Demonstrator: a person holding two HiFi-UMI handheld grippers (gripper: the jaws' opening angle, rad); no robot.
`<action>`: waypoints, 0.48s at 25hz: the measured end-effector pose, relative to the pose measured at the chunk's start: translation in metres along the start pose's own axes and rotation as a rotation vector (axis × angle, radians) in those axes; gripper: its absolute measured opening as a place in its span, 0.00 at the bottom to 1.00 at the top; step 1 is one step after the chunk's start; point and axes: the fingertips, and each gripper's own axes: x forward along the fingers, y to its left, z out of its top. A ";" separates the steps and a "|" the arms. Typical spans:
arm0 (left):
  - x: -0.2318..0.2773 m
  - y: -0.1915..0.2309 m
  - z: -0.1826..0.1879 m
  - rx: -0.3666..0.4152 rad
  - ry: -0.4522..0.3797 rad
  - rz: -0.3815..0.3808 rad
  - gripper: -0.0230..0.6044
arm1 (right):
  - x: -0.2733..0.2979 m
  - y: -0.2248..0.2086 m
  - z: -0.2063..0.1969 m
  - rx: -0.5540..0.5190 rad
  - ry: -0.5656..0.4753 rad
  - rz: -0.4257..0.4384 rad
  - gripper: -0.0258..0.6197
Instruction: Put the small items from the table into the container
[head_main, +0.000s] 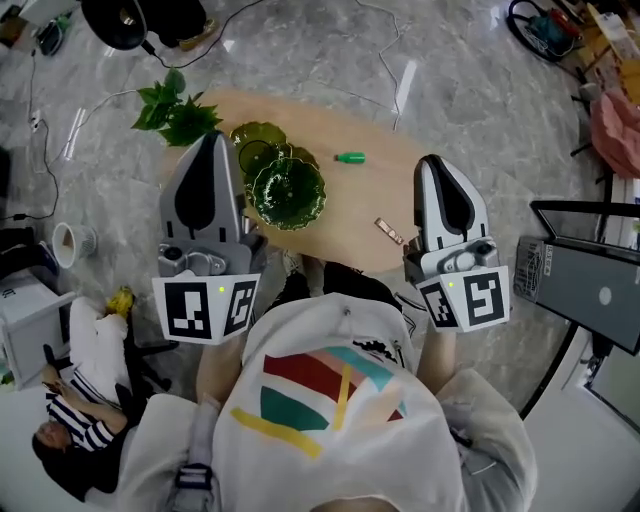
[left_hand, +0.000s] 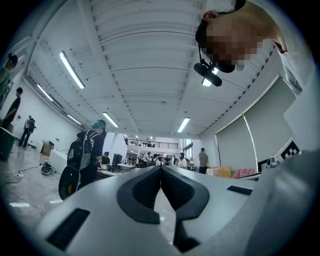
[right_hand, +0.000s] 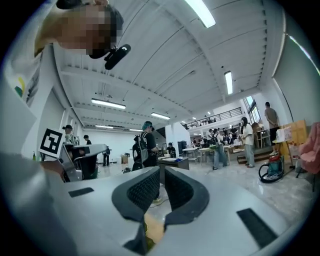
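Jaws pressed together on nothing, your left gripper (head_main: 210, 145) and right gripper (head_main: 433, 168) hover over the table's (head_main: 365, 200) near edge. The green piece (head_main: 350, 157) lies beyond the bowl (head_main: 288, 192); the brown piece (head_main: 388, 230) lies just beside the right gripper. Descend without opening and you'd likely shove that piece off the edge, or clip the bowl.

Two small items (head_main: 349, 157) (head_main: 389, 231), one plant (head_main: 175, 112), at least two green bowls (head_main: 287, 192).
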 end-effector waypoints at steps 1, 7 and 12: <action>0.004 -0.009 -0.009 -0.003 0.017 -0.010 0.05 | -0.002 -0.008 0.000 0.001 -0.025 -0.004 0.07; 0.024 -0.073 -0.058 0.071 0.006 -0.076 0.05 | -0.003 -0.054 -0.032 -0.128 0.000 -0.059 0.47; 0.022 -0.117 -0.119 0.071 0.134 -0.166 0.05 | -0.011 -0.081 -0.123 -0.260 0.220 0.037 0.47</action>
